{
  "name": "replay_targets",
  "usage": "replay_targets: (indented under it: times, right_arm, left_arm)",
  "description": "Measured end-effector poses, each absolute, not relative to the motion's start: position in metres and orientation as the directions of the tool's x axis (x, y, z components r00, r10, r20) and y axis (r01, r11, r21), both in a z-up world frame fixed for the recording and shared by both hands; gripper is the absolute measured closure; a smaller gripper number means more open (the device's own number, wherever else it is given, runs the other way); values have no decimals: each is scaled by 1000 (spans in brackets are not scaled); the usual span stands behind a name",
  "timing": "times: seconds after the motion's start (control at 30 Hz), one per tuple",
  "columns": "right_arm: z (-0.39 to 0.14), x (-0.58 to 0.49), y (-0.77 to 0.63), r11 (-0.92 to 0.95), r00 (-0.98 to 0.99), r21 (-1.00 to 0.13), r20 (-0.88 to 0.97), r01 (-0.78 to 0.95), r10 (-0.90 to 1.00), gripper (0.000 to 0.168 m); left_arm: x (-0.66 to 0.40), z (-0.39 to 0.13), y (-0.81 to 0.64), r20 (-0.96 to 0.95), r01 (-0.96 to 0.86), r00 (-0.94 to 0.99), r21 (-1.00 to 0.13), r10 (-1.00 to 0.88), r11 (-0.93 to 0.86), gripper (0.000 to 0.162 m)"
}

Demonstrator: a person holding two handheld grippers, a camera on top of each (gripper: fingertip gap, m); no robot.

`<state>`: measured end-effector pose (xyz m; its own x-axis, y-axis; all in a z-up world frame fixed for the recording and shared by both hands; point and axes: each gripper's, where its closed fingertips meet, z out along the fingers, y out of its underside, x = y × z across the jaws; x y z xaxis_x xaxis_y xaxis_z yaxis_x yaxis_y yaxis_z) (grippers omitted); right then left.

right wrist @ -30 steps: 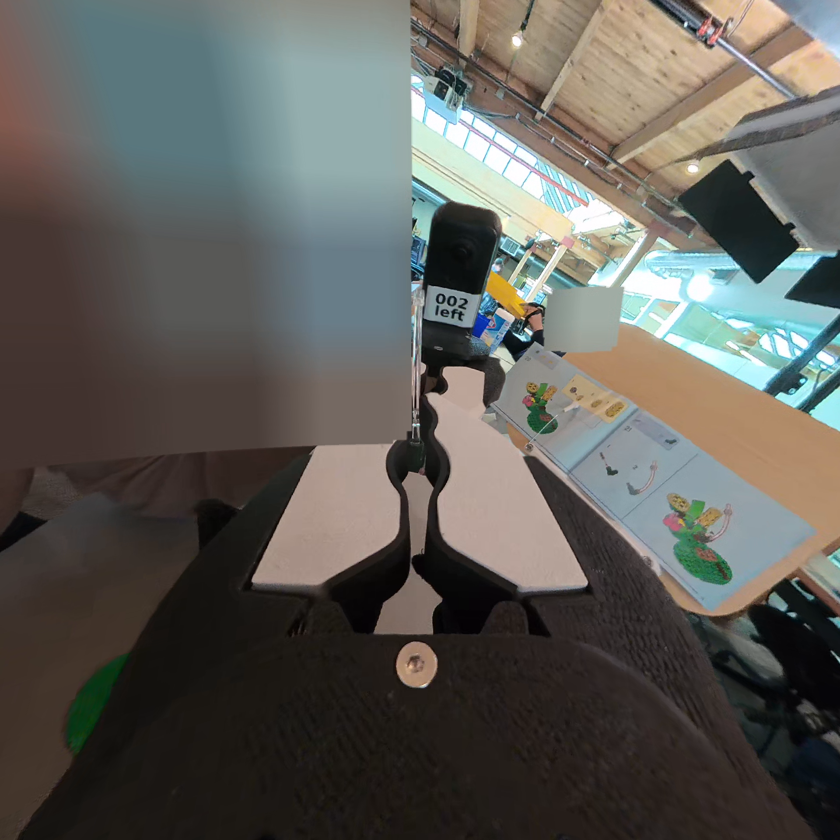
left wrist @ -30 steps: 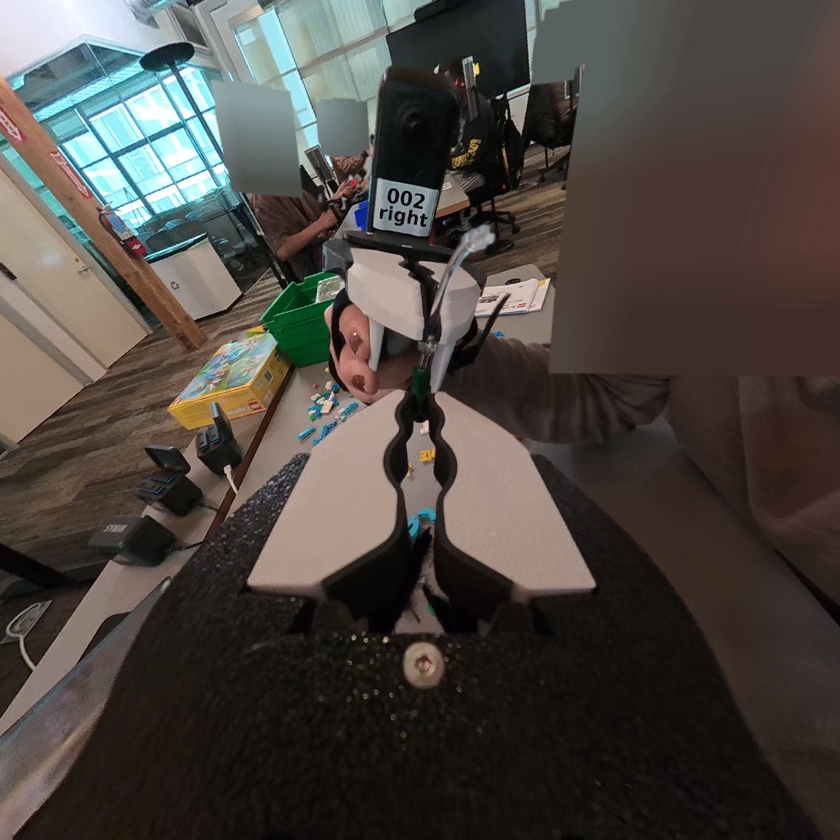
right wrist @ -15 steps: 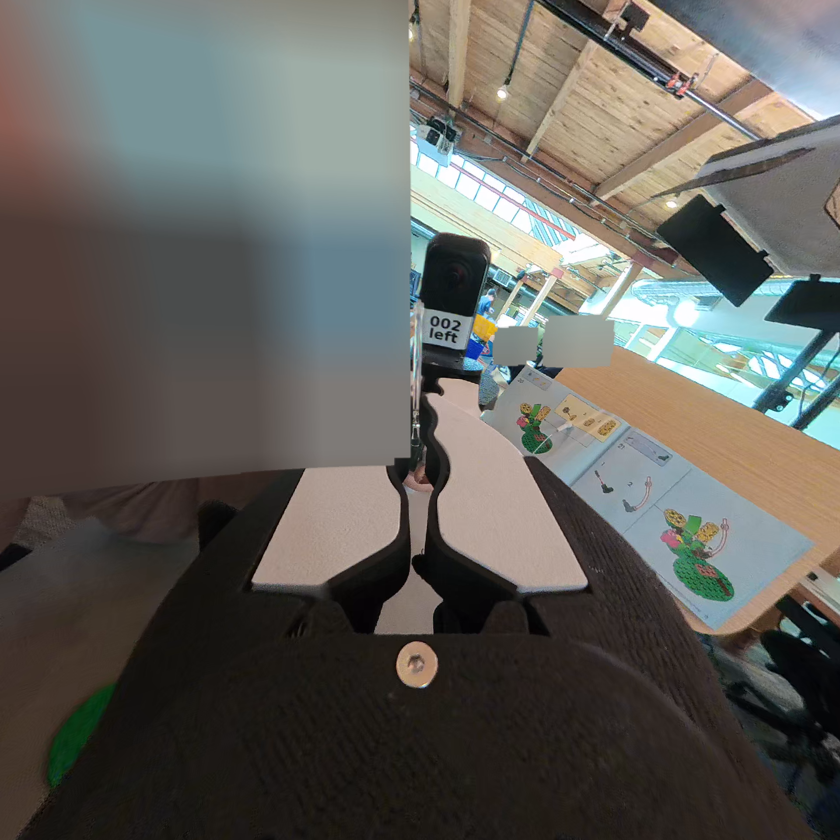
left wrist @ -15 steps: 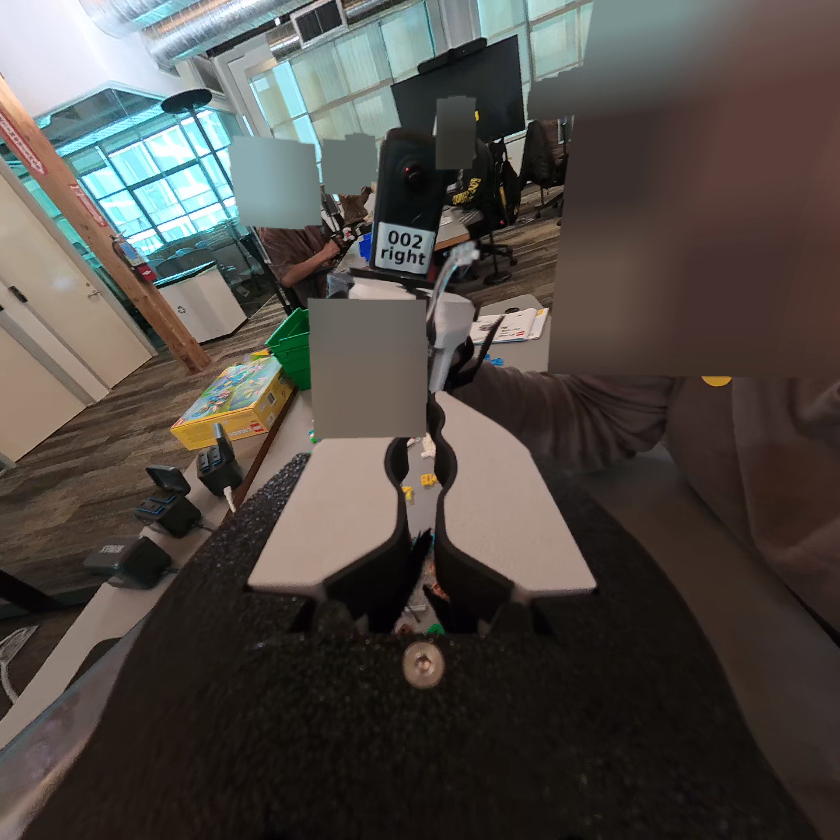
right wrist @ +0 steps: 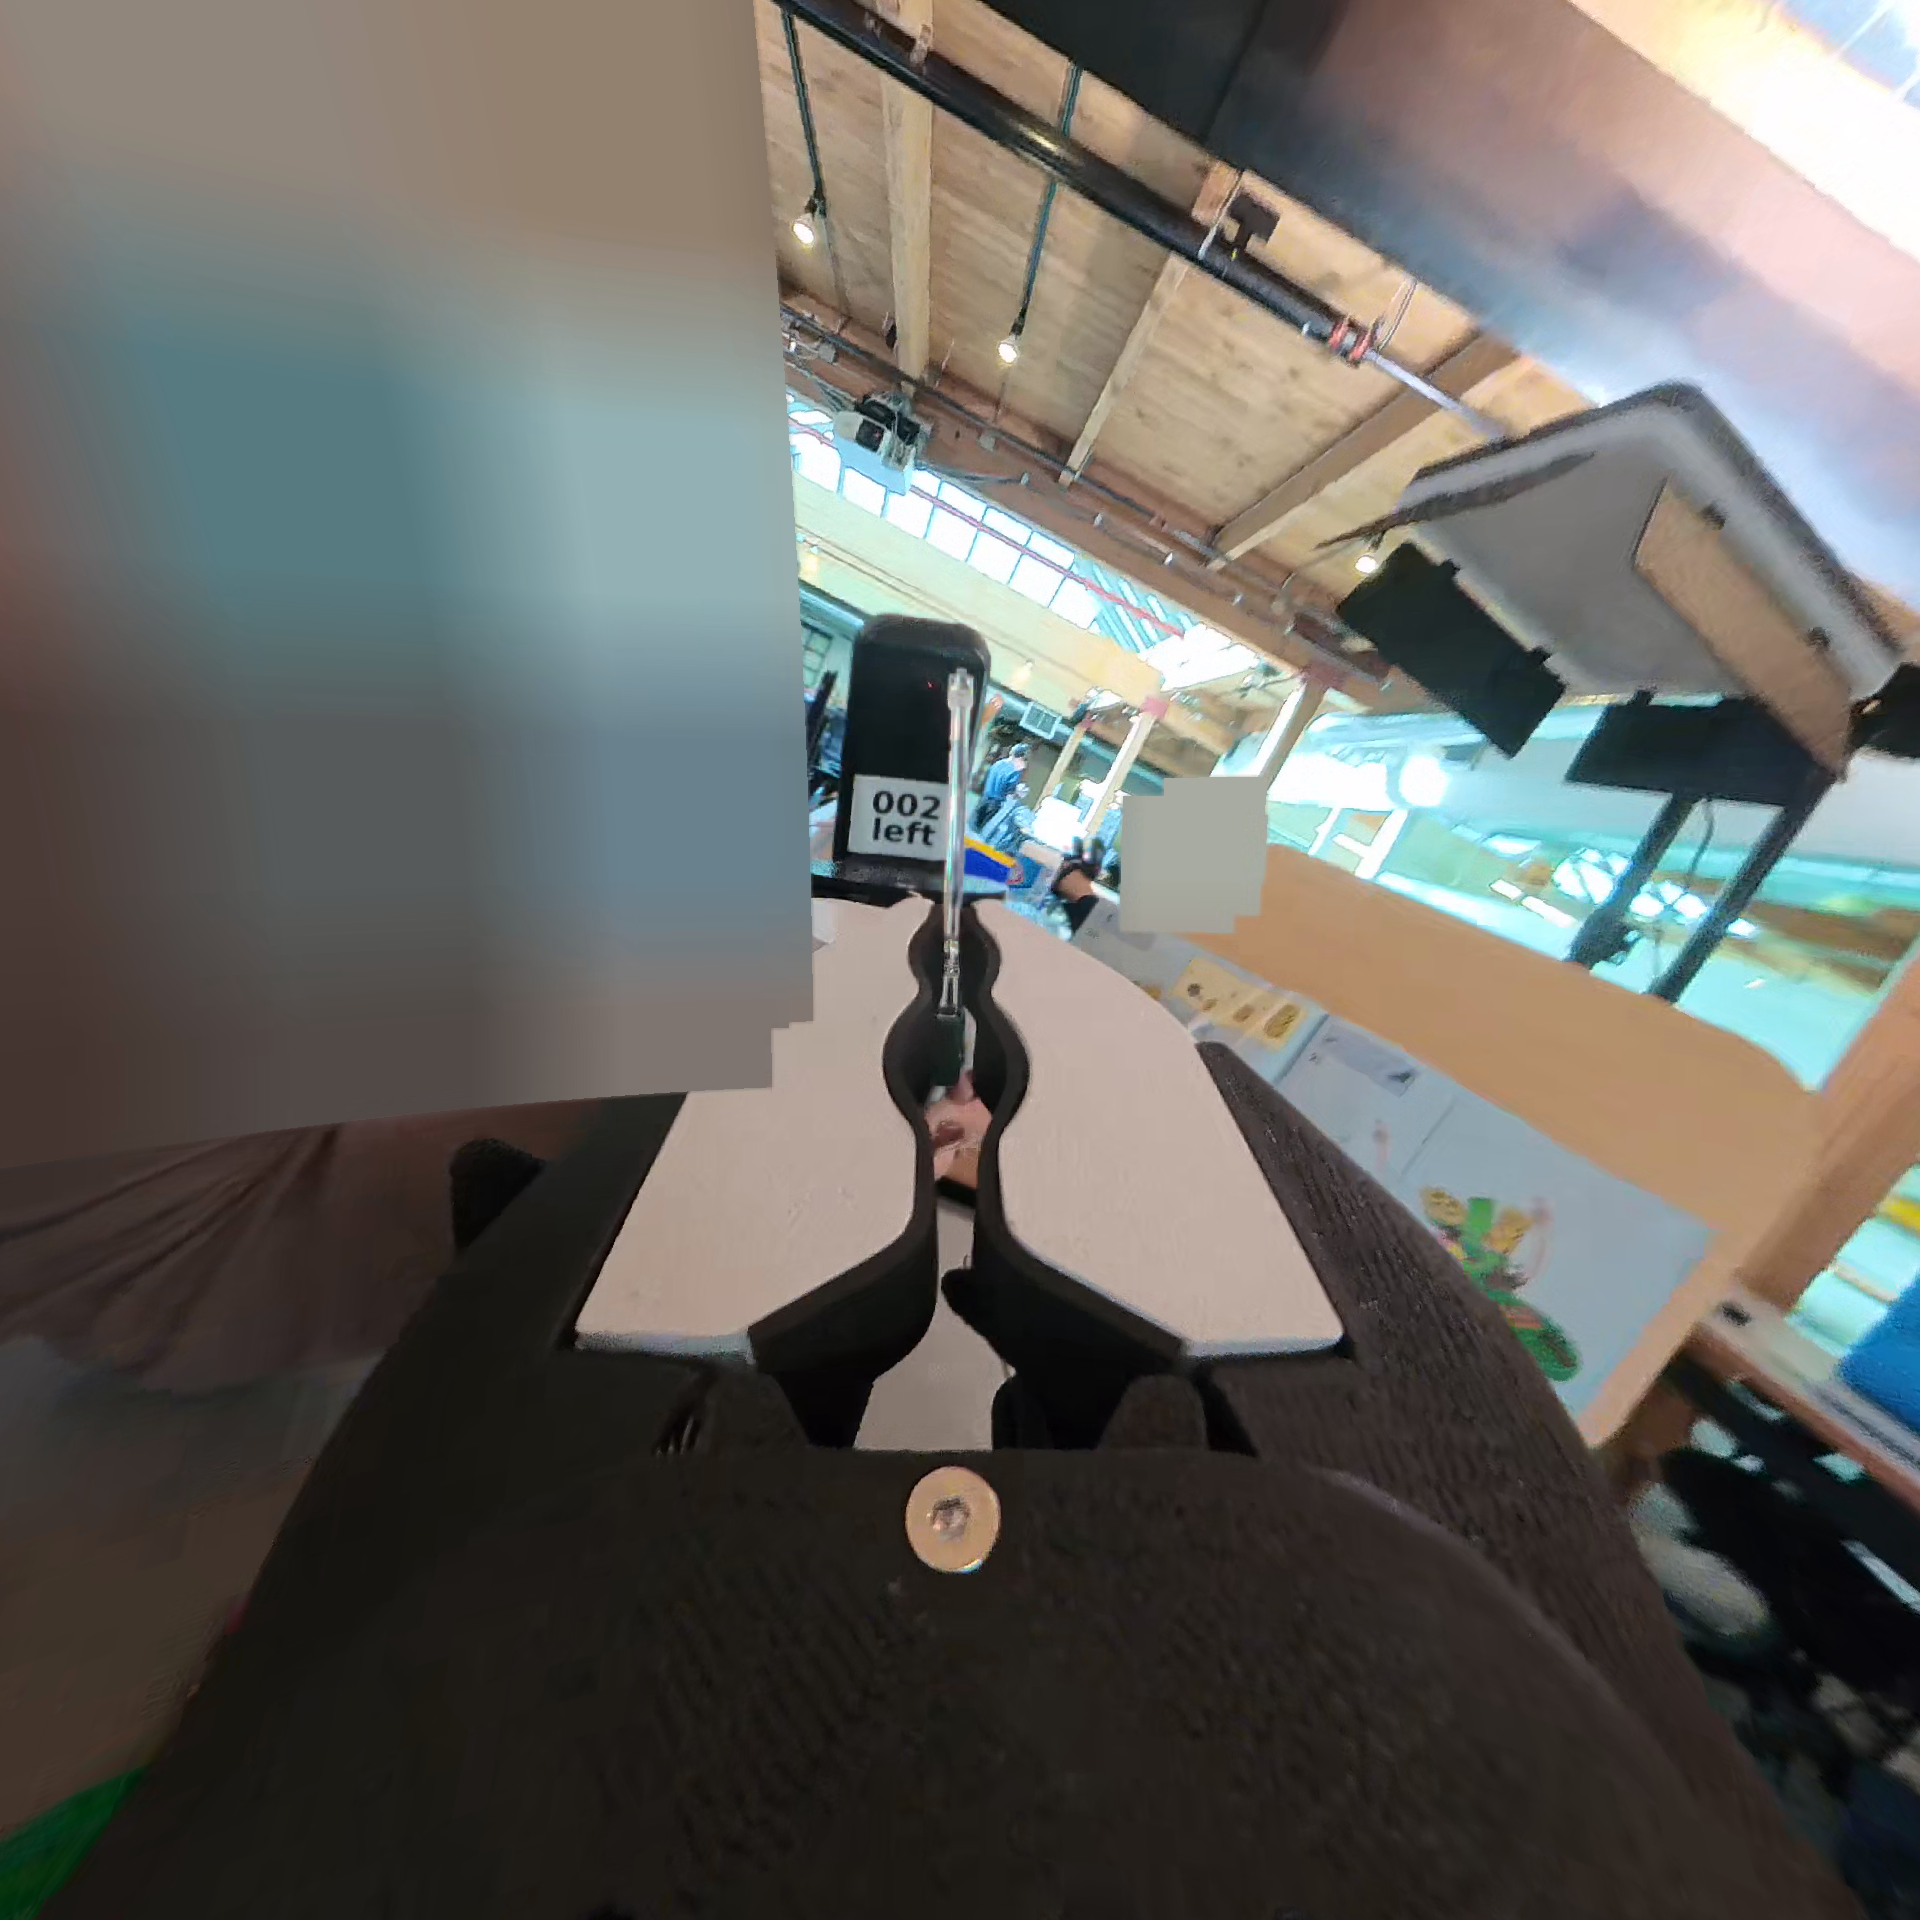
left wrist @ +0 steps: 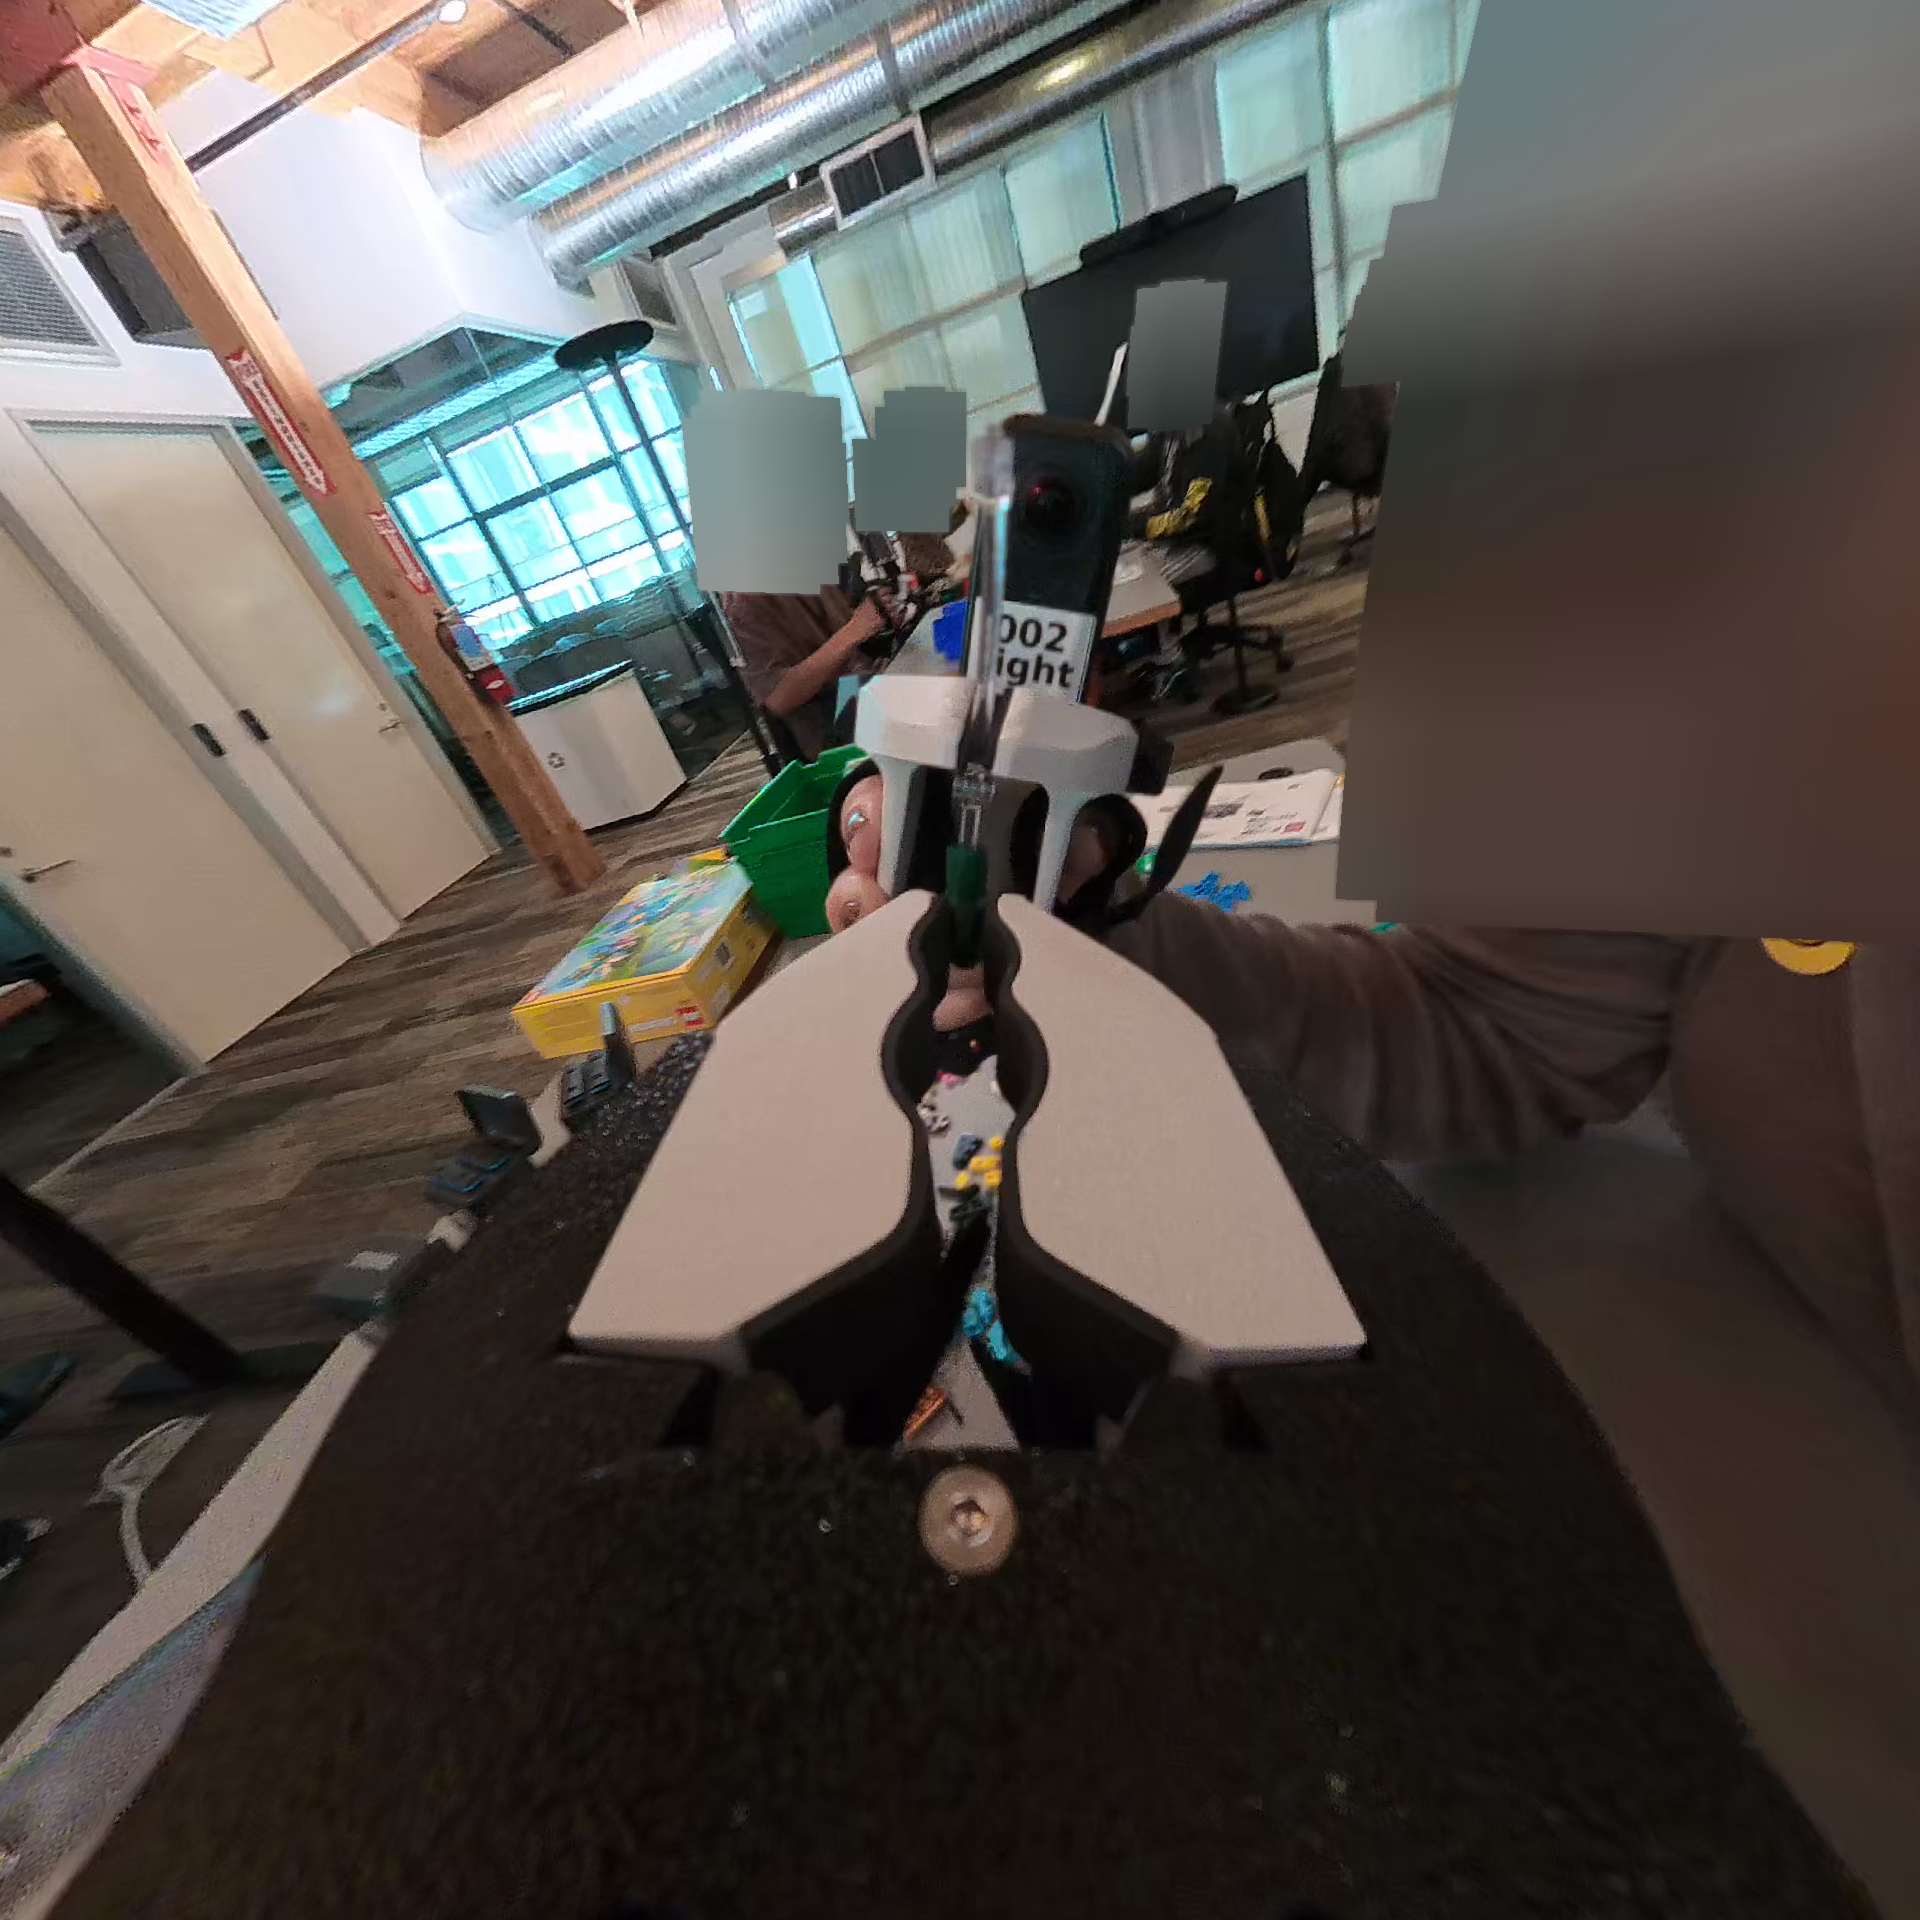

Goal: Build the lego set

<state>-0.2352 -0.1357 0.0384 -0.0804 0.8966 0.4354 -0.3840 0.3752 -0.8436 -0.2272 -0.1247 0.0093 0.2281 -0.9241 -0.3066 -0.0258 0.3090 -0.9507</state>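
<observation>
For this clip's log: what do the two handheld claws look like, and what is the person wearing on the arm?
Both claws match: the left claw and right claw each have two flat white fingers with wavy black inner edges, set in a rough black body with a silver screw. Seen from opposite, each carries an upright black camera bearing a white label. The arm wears a grey-brown long sleeve.
</observation>
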Motion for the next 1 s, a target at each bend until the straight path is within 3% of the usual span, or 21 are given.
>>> replay_targets:
  times: [0.03, 0.4, 0.5, 0.6, 0.8, 1.0]
  right_arm:
    - [39, -233, -135, 402, -59, -827, 459, -394, 886, 168]
    - [36, -222, -137, 521, -4, -768, 563, -373, 827, 168]
    - [15, -235, -122, 574, 11, -791, 585, -210, 811, 167]
    - [27, -239, -126, 474, -9, -813, 506, -339, 862, 168]
    - [16, -249, -102, 427, 32, -866, 435, -260, 900, 168]
    - [24, -239, -94, 409, 87, -875, 401, -257, 912, 168]
  left_arm:
    - [-226, 11, -124, -290, -3, 220, -955, -932, 296, 156]
    - [-215, 11, -128, -235, 39, 157, -969, -959, 243, 157]
    - [-226, 36, -150, -228, 218, 62, -947, -972, 236, 161]
    - [-230, 21, -138, -249, 73, 160, -962, -955, 263, 162]
    - [-259, 14, -109, -246, 6, 348, -964, -905, 264, 162]
    - [-311, 27, -86, -274, -49, 640, -947, -718, 318, 162]
